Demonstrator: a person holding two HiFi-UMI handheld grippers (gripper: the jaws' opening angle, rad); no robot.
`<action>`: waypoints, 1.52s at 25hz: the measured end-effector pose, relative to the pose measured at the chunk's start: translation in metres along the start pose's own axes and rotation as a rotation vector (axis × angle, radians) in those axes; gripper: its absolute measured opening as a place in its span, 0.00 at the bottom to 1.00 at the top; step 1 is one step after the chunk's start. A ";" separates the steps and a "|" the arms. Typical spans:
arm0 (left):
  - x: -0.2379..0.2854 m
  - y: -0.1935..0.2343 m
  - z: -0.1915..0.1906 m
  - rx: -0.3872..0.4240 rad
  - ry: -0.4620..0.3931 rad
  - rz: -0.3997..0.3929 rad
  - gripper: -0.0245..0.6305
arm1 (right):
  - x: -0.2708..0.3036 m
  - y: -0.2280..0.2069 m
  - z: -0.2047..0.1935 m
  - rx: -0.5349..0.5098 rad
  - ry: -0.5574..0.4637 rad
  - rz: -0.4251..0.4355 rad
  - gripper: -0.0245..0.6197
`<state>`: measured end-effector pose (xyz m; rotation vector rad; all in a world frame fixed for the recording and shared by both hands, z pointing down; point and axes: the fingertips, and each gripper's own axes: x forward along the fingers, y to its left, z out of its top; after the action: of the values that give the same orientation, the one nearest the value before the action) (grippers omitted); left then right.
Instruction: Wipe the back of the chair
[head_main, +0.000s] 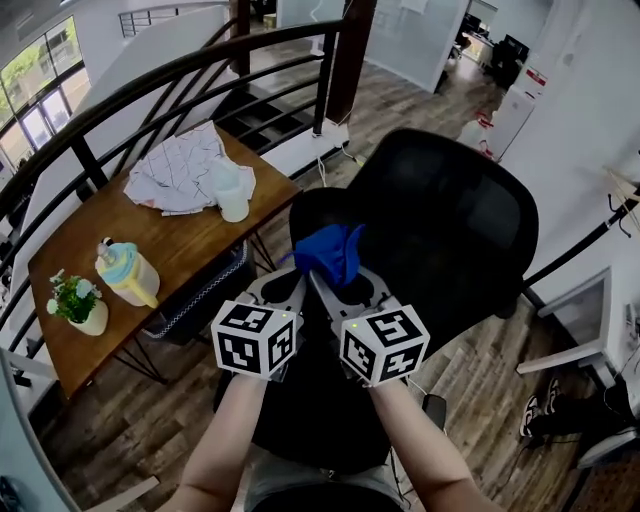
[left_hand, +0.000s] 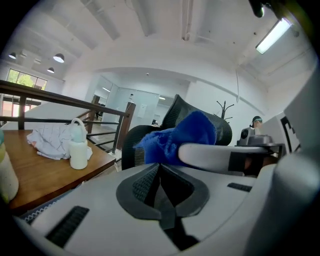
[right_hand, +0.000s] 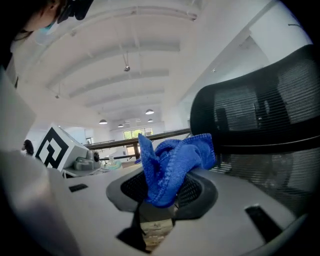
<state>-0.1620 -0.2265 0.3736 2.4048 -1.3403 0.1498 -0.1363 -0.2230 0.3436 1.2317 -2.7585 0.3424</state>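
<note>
Right fingers tight on blue cloth; left fingers together, bare; chair partly hidden behind them.

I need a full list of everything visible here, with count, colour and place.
chair: one, black, ahead
cloth: one, blue, gripped, before the chair back
table: one, brown, left
fabric: one, white, table's far end
bottle: one, white, beside fabric
jug: one, yellow, blue lid, on table
potted plant: one, green, table's near end
railing: one, black, behind table
left tongs: one, grey, shut, empty
right tongs: one, grey, shut on cloth
</note>
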 end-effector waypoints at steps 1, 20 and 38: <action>-0.002 0.008 -0.002 -0.011 -0.001 0.016 0.07 | 0.008 0.005 0.000 -0.006 0.008 0.016 0.26; 0.013 0.043 -0.025 -0.078 0.055 0.061 0.07 | 0.072 -0.048 -0.022 0.091 0.096 -0.060 0.26; 0.047 -0.007 -0.034 -0.034 0.121 -0.031 0.07 | 0.024 -0.100 -0.033 0.111 0.104 -0.148 0.26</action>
<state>-0.1276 -0.2474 0.4154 2.3472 -1.2417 0.2580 -0.0781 -0.2966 0.3962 1.3922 -2.5744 0.5354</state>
